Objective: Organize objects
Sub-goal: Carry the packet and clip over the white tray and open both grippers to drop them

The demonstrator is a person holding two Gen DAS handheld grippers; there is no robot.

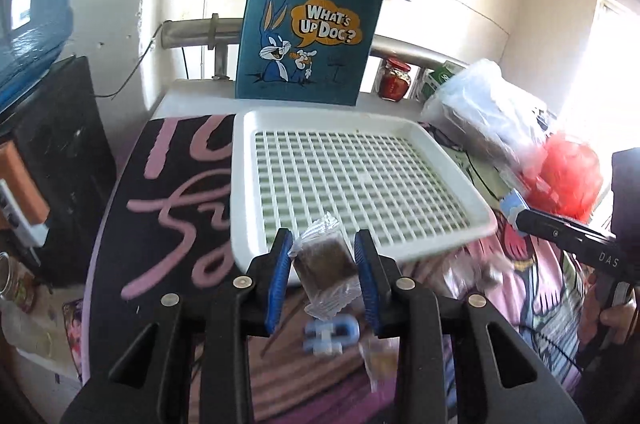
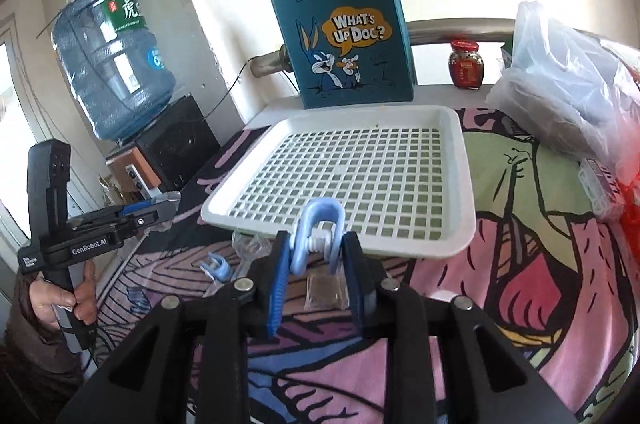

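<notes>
**Both grippers loaded at the tray's near edge**

Low centre, the left gripper (image 1: 324, 264) clamps a wrapped brown snack (image 1: 326, 262). The right gripper (image 2: 316, 256) grips a blue clip (image 2: 316, 236). Behind them lies the white tray (image 2: 456, 148); a teal tote bag (image 1: 308, 24) stands at top.

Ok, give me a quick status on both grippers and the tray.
Left gripper shut on wrapped brown snack. Right gripper shut on blue clip. White tray ahead of both, nothing in it. Path looks unobstructed.

Both grippers are black with silver rivets and ribbed blue fingers (image 1: 280, 276); bare-skinned hand (image 2: 60, 300)
</notes>
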